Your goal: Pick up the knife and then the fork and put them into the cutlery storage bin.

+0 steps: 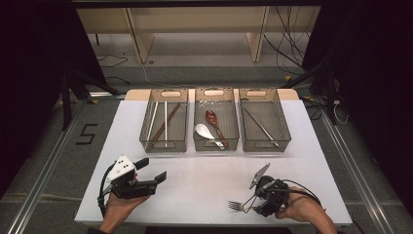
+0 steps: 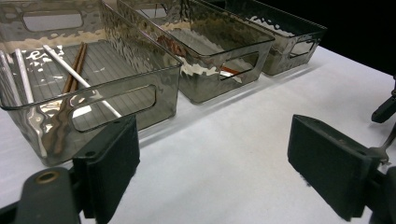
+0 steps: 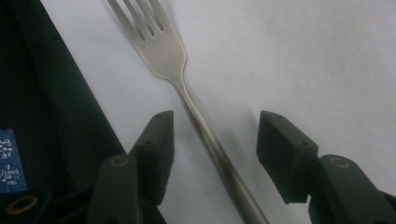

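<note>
Straddling the fork [image 3: 196, 112] with my right gripper [image 3: 215, 154], I have its handle running up between my two black jaws, and neither pad touches the metal: there is bare table on both sides of the shaft, so these jaws are parted and grasp nothing. The fork is plain silvery steel with a dull, brushed sheen. Its slim handle widens into a flat shoulder and then splits into four tines that point away from me. It lies flat on the white table [image 1: 204, 180], close to the near edge on my right-hand side, tines toward the middle of the table, and a soft shadow runs along one side of the handle. From the high view the fork [image 1: 235, 205] shows just left of my right gripper [image 1: 255, 197], with my hand wrapped around the gripper body.

My left gripper [image 1: 153, 170] rests low over the near left part of the table, jaws spread wide with nothing between them, aimed toward the three clear bins at the far side. The left bin [image 1: 163, 120] holds chopsticks, the middle bin [image 1: 215, 119] a white spoon and a reddish-brown spoon, and the right bin [image 1: 264, 119] one thin metal utensil.
</note>
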